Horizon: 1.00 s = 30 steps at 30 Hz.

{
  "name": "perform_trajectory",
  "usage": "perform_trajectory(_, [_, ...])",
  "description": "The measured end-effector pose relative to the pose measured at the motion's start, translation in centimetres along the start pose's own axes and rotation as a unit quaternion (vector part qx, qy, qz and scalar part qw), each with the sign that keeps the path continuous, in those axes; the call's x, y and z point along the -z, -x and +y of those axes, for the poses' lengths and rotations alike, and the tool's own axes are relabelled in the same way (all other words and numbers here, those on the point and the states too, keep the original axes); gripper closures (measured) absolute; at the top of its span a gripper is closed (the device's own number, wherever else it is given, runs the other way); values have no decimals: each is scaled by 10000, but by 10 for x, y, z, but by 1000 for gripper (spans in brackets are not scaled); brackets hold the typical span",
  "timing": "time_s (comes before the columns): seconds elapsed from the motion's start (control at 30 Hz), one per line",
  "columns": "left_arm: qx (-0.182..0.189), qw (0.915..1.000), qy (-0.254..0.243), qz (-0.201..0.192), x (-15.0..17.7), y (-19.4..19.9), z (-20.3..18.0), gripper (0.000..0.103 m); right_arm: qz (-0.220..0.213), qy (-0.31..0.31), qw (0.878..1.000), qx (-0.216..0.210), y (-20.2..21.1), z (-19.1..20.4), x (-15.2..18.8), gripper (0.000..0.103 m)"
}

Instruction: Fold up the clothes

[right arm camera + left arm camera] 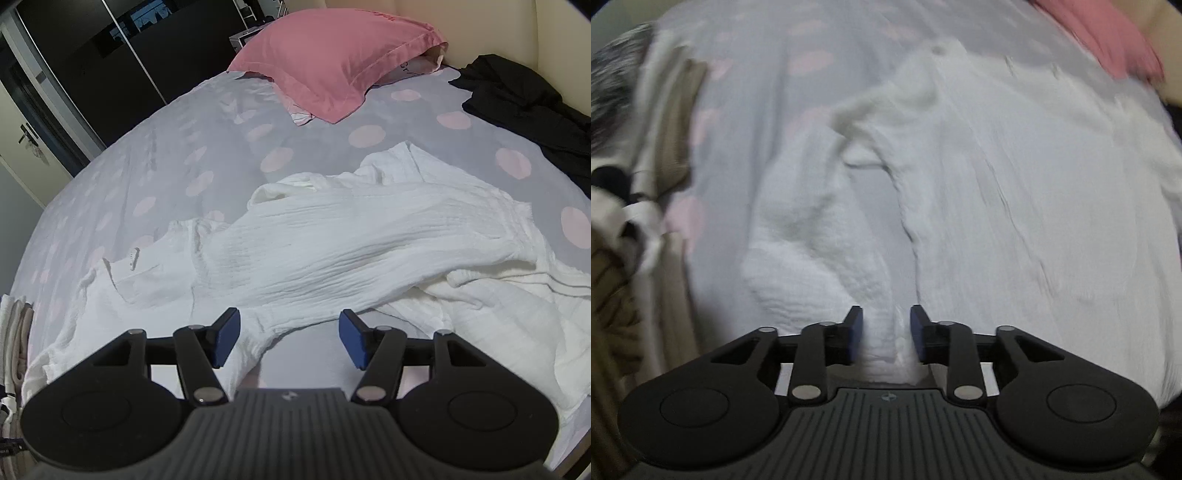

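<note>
White shirt point(332, 243) hem btwn open right gripper point(290, 339) jaws.

Left hand-held gripper point(886, 325) jaws slightly apart, white garment point(1015, 206) fold between; dotted sheet point(757, 74) beneath; view blurred.

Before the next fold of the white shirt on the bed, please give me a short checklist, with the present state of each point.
1. Left claw free of cloth: not ok. A ridge of the white shirt stands between its parted pads; whether it still touches them, cannot tell.
2. Right claw open and empty: ok. Part of the shirt lies below it, not pinched.
3. Shirt spread flat: not ok. It lies bunched and creased on the dotted sheet.
4. Space to fold: ok. The pink pillow and the black garment lie apart from the shirt.
5. Left wrist view sharp: not ok, blurred.
</note>
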<state>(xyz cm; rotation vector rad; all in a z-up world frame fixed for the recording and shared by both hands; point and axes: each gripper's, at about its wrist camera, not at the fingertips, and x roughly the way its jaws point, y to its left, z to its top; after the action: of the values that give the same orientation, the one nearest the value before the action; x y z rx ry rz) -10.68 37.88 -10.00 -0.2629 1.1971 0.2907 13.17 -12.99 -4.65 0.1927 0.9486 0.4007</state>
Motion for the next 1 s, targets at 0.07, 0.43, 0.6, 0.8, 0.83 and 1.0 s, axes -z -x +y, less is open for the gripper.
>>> perform_trajectory(0.07, [-307,9982,463,-225,-3,7,15,69,0,85,10000,-23,0,3,0,40])
perform_trajectory(0.43, [-1364,9807,1395,-88,-9,-44,43,63,-30,198,9998,-67,2,5,1,40])
perform_trajectory(0.6, [-1044,9825,1534,-132,-17,-41,39,93,-23,201,9998,-92,2,3,0,40])
perform_trajectory(0.8, [-1060,9823,1356,-734,-59,20,41,95,46,204,9998,-24,-2,0,-3,40])
perform_trajectory(0.83, [-1160,9813,1288,-831,-70,34,44,95,49,205,9998,18,-4,-1,-4,40])
perform_trajectory(1.0, [-1587,9771,999,-1010,-118,77,64,96,46,124,9995,271,-10,-10,-10,40])
